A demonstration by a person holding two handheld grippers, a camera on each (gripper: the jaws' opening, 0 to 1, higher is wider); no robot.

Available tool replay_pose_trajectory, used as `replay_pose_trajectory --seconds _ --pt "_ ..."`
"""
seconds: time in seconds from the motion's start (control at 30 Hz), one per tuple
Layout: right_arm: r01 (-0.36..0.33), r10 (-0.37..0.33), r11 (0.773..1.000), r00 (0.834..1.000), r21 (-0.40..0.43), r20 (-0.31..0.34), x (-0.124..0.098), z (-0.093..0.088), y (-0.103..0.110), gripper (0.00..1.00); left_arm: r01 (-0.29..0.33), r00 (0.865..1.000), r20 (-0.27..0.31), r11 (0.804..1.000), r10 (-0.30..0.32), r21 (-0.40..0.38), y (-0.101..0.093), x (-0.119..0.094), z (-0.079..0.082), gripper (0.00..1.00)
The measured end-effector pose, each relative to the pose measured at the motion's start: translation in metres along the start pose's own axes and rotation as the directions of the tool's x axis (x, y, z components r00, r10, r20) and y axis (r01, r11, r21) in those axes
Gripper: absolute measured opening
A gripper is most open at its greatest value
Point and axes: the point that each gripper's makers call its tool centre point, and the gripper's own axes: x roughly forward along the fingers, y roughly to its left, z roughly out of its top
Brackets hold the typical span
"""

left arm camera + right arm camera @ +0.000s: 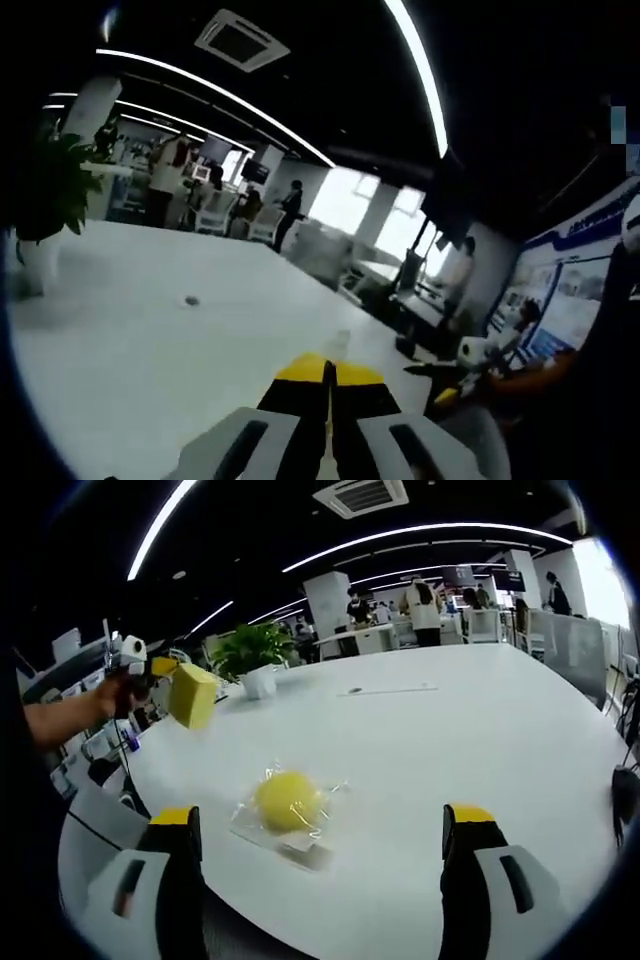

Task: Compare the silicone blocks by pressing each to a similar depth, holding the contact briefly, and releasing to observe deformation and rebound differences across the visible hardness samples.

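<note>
My right gripper (322,818) is open wide, its yellow-tipped jaws far apart above the white table (480,720). Between them and a little ahead, a yellow ball (288,800) lies in clear plastic wrap, untouched. At the left of the right gripper view, a hand holds my left gripper (163,667) near the table's edge, with a yellow block (193,695) right at its tip. I cannot tell whether the block is gripped or only touched. In the left gripper view the left gripper (327,372) has its yellow tips together with no gap.
A potted plant (255,652) stands at the table's far left side, seen also as the plant (50,185) in the left gripper view. A small dark object (191,300) lies on the tabletop. People and desks fill the room behind.
</note>
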Motion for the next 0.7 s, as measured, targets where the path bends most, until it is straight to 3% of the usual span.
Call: replay_pose_trajectory --seconds 0.23,0.47,0.7 --pt "0.021 -0.021 1.0 1.0 -0.016 0.011 -0.003 0.01 -0.006 0.96 0.032 0.999 0.013 0.999 -0.032 0.034 -0.013 0.0 0.019 0.0" --pt "0.001 0.0 0.999 1.0 -0.037 0.026 -0.002 0.025 -0.003 0.96 0.055 0.999 -0.004 0.996 -0.054 0.075 -0.019 0.006 0.024 0.0" --pt "-0.018 0.02 0.998 0.999 -0.058 0.04 -0.001 0.036 0.005 0.96 0.081 0.996 0.025 0.994 -0.083 0.08 -0.03 0.009 0.034 0.0"
